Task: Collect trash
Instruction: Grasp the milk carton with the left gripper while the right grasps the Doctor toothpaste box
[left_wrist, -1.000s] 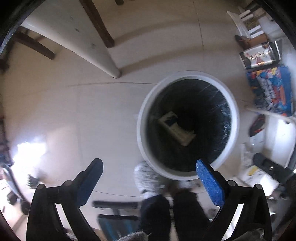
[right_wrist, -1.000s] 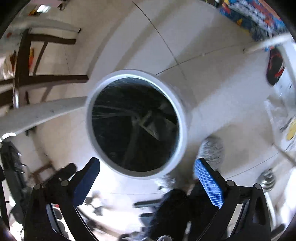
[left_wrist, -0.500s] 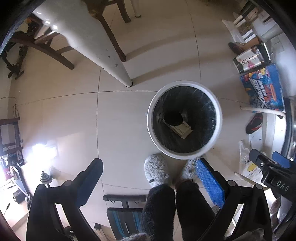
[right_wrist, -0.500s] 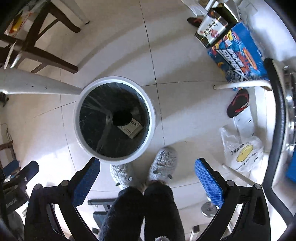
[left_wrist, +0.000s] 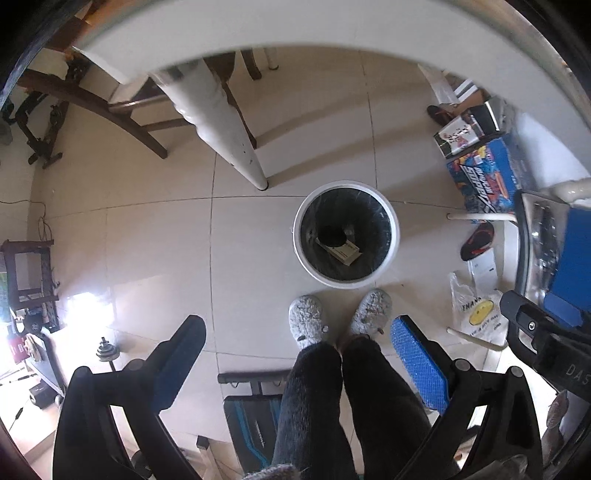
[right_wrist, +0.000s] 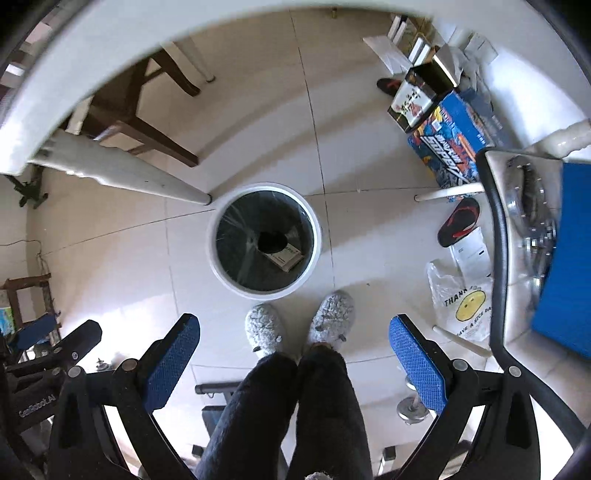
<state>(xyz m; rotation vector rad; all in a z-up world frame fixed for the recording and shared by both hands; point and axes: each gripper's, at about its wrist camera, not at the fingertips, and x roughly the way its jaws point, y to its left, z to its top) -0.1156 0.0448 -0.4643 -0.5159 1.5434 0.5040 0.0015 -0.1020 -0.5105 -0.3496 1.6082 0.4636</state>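
Observation:
A white round trash bin (left_wrist: 394, 236) with a black liner stands on the tiled floor, far below both grippers. Inside lie a small cardboard box (left_wrist: 345, 253) and a dark round item (left_wrist: 331, 235). The bin (right_wrist: 317, 236) and the box (right_wrist: 284, 256) also show in the right wrist view. My left gripper (left_wrist: 297, 341) is open and empty, high above the floor. My right gripper (right_wrist: 293, 341) is open and empty at about the same height.
The person's legs and grey slippers (left_wrist: 306, 325) stand just in front of the bin. A white table edge (left_wrist: 295, 33) arcs across the top, with its leg (left_wrist: 236, 147) and a wooden chair (left_wrist: 122, 110) behind. Boxes (left_wrist: 484, 173), a sandal (left_wrist: 476, 240) and a plastic bag (left_wrist: 476, 314) lie at right.
Both grippers have risen well up from the bin, so it looks much smaller. The table edge has come into view at the top. Both stay open.

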